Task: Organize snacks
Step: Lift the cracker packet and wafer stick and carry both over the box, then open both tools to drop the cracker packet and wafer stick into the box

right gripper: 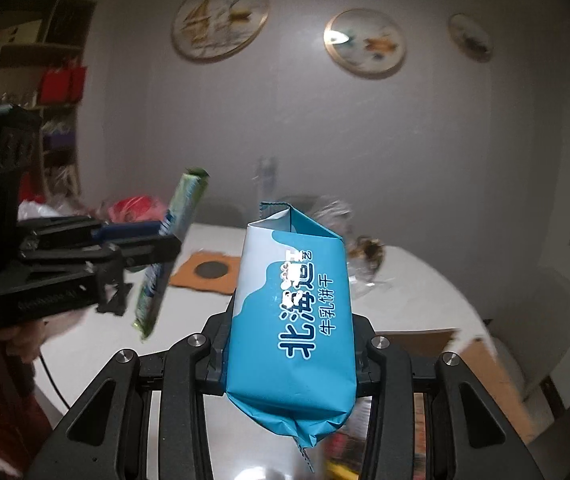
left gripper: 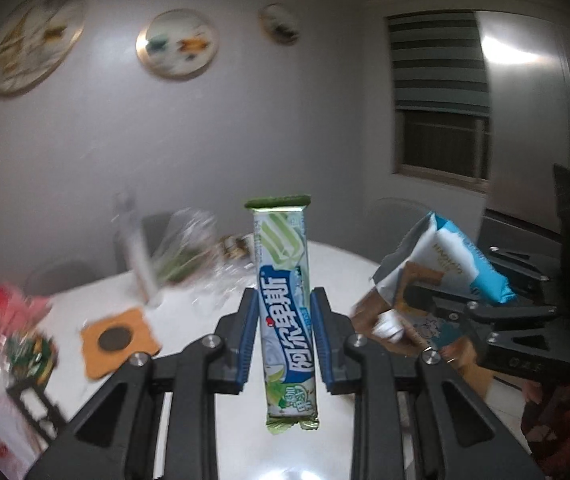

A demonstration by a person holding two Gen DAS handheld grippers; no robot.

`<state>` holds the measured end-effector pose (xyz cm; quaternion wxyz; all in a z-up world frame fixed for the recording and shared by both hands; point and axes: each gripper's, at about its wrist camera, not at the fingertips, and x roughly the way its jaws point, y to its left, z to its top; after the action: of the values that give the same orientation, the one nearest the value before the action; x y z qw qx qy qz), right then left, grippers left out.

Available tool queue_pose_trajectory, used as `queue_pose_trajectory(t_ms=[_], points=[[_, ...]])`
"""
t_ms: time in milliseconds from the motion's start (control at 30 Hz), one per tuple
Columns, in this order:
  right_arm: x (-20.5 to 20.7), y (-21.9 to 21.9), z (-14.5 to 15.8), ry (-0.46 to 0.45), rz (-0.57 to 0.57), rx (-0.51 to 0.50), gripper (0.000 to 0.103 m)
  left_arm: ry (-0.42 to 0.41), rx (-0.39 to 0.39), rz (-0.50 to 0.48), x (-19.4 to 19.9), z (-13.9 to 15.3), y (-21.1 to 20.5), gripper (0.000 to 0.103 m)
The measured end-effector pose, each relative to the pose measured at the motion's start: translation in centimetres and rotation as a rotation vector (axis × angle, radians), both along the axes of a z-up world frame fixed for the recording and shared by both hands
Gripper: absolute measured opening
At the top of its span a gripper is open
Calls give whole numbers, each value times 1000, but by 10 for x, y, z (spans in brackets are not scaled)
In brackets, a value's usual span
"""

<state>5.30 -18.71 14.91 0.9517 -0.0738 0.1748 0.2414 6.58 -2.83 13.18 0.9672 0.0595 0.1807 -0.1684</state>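
Observation:
My left gripper (left gripper: 284,312) is shut on a long green-and-white candy stick pack (left gripper: 285,300), held upright above the white table (left gripper: 213,420). My right gripper (right gripper: 291,340) is shut on a blue-and-white biscuit packet (right gripper: 291,320), also held upright above the table. In the left wrist view the right gripper (left gripper: 409,300) and its biscuit packet (left gripper: 457,260) are at the right. In the right wrist view the left gripper (right gripper: 153,240) and its candy pack (right gripper: 173,240) are at the left.
On the white table lie an orange mat with a dark disc (left gripper: 119,340), a clear bottle (left gripper: 137,248), clear plastic bags (left gripper: 189,248) and red-wrapped snacks (left gripper: 1,312). A cardboard box (right gripper: 481,364) stands at the right. Chairs stand behind the table.

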Motion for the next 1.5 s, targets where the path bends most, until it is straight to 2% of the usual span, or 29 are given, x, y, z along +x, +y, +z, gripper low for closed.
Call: queue_pose_trajectory(t_ms=[133,267,467,700,833,1100,1367,1500], points=[[-5,-41,6,-11,-86,11,35,-17,44,-73,8,14,-41,24],[-1,-71,-6,35,-145,11,35,24,51,-176,22,15,-80,24],[20,-104,-37,138,-187,4,35,123,95,-276,51,-6,-133,24],[50,-117,-64,224,-191,-14,35,262,186,-319,85,-39,-169,24],[61,-122,-75,264,-189,-21,36,323,229,-330,95,-58,-179,24],[80,-115,-89,308,-178,-44,36,375,288,-310,103,-81,-183,24],[83,-111,-89,289,-157,-58,37,377,293,-285,109,-92,-173,25],[85,-107,-87,315,-109,-35,37,375,272,-271,108,-89,-161,25]])
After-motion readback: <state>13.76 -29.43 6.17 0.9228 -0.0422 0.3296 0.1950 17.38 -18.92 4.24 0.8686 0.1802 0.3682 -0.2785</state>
